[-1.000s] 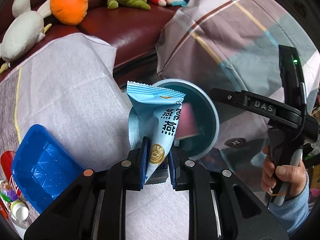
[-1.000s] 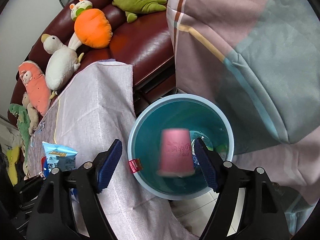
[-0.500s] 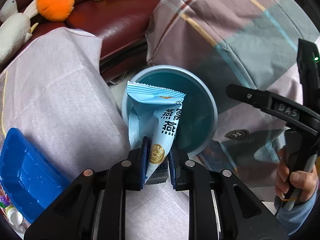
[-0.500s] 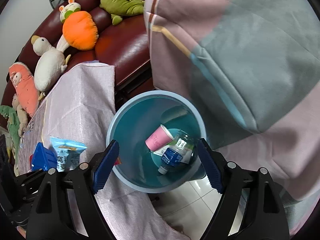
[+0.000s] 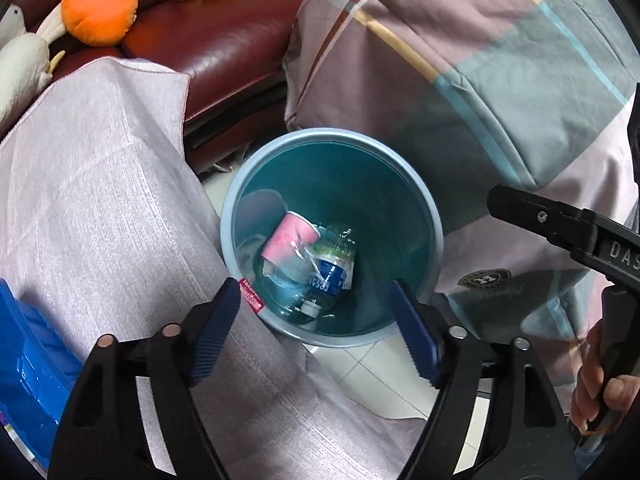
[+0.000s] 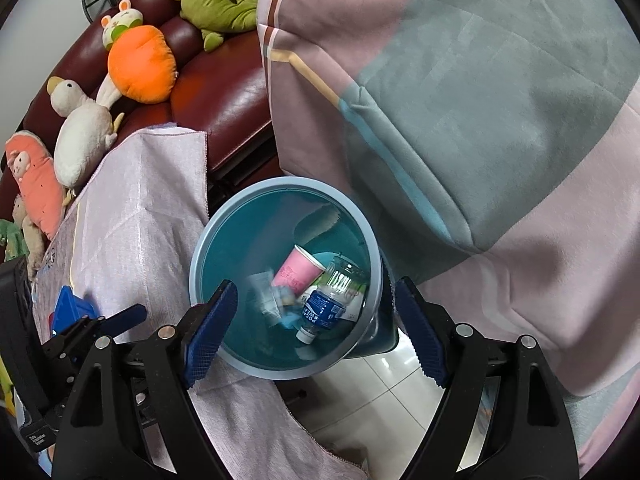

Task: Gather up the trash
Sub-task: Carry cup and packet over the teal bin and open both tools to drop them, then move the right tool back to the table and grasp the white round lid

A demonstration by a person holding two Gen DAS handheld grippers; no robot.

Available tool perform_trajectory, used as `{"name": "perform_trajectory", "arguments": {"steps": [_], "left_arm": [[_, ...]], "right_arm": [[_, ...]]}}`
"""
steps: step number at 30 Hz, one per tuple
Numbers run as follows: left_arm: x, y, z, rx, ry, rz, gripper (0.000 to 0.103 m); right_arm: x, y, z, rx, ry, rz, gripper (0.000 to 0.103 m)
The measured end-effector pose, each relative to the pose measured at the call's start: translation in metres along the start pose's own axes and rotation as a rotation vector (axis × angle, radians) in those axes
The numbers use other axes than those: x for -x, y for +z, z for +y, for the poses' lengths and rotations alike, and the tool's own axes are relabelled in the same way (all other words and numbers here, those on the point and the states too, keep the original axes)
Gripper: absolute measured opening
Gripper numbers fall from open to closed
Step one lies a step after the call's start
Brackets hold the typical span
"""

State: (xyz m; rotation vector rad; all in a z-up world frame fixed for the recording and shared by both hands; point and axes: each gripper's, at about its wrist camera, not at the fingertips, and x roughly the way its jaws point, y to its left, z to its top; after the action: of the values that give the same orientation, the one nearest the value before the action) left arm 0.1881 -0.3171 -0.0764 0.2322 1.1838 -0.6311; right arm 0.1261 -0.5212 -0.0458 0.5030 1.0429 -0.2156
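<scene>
Now both sets of jaws stand wide with nothing between them. The left gripper [image 5: 314,330] hangs over the near rim of the bin [image 5: 434,216], its blue pads [image 5: 214,330] spread to either side of the opening. The right gripper [image 6: 316,328] hangs over the bin [image 6: 196,248] too, its pads [image 6: 210,332] equally far apart.

Down in the bin lie a pink cup [image 5: 288,238] on its side, a clear bottle [image 5: 330,272] with a blue label and white cap, and a pale wrapper [image 6: 266,294] that shows only as a blur in the right view, just beside the cup [image 6: 298,270] and the bottle [image 6: 326,304]. A small red tag [image 5: 251,296] sits on the bin's outer rim.

The bin stands on a tiled floor [image 6: 380,384], touching the cloth-covered desk [image 5: 100,200] on its left. A blue tray [image 5: 24,364] lies on the desk at the far left. To the right of the bin hangs a checked bedcover [image 5: 460,60]. Behind is a dark red sofa [image 5: 216,32] with plush toys: an orange carrot [image 6: 140,64], a white duck [image 6: 82,128] and a green one [image 6: 216,4].

In the left view the right gripper [image 5: 568,226] shows at the edge, held by a hand [image 5: 600,388].
</scene>
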Motion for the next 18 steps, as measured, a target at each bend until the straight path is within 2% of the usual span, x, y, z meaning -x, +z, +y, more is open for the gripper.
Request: {"name": "perform_trajectory", "arguments": {"steps": [8,11,18], "left_arm": [[0.017,-0.012,0.013,0.028,0.000,-0.014,0.085],[0.027,-0.017,0.017,0.040,0.001,-0.028,0.086],[0.057,-0.034,0.024,0.056,-0.003,-0.070,0.089]], "right_arm": [[0.001,-0.004,0.009,0.011,-0.013,0.015,0.077],[0.007,-0.007,0.015,0.020,-0.019,0.014,0.082],[0.032,-0.019,0.037,0.059,-0.026,-0.006,0.084]]}}
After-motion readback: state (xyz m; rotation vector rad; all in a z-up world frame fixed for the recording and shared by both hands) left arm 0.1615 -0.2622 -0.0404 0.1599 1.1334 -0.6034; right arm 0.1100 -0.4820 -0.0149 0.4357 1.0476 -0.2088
